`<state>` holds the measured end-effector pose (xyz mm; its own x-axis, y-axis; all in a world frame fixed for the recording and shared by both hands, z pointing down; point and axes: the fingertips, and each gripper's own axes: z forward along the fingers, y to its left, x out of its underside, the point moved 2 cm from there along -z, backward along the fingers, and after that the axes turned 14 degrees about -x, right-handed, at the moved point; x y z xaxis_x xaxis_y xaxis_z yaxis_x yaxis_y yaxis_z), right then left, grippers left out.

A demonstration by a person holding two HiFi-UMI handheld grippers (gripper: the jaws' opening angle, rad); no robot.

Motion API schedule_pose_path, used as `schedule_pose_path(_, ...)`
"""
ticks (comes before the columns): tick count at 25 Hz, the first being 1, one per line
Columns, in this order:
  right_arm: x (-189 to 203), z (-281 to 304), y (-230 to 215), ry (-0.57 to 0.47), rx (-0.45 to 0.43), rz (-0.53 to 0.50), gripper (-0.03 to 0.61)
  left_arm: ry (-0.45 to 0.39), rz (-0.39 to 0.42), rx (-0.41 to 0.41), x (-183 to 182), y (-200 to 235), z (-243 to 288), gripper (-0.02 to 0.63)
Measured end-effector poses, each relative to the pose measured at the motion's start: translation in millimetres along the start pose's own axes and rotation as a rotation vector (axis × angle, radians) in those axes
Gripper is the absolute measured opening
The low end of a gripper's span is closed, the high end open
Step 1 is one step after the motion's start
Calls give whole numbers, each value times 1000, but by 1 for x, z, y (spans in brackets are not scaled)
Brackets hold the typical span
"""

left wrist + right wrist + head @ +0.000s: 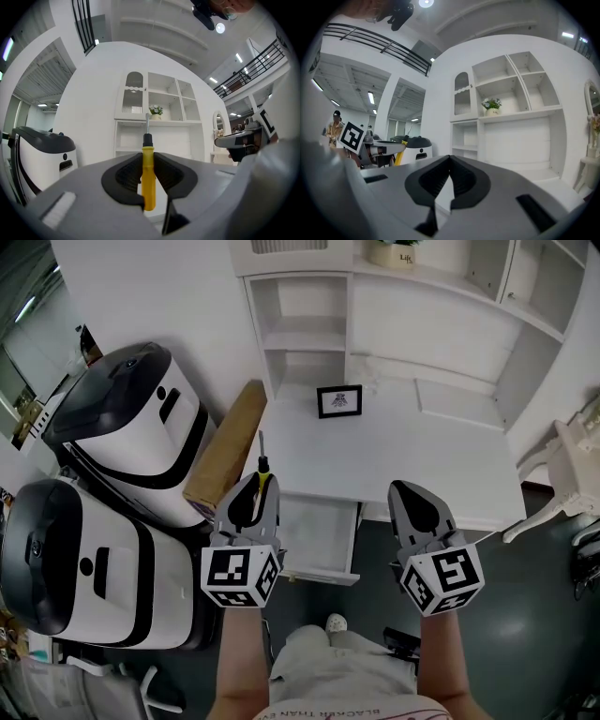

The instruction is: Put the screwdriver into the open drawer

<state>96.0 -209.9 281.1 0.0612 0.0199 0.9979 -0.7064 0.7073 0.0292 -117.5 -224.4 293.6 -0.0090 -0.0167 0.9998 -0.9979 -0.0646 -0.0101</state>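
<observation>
A: One tool: screwdriver. Left gripper is clamped on its yellow handle; black collar + metal shaft poke out past the tips. In head view it's just left of the open drawer, by the desk corner, not in yet.
B: Right gripper?
A: Jaws closed on each other, nothing betw. them.
B: Handling?
A: Prob. light, rigid, not fragile. Smooth plastic handle could pivot in a narrow pinch. Mid-handle hold looks right; shaft's too thin to grip.
</observation>
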Motion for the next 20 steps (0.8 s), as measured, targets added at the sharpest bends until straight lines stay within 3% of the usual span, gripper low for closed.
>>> schedule_pose_path(20,97,4,-25,180,32,165,5,251,-13,42,100,-20,24,81)
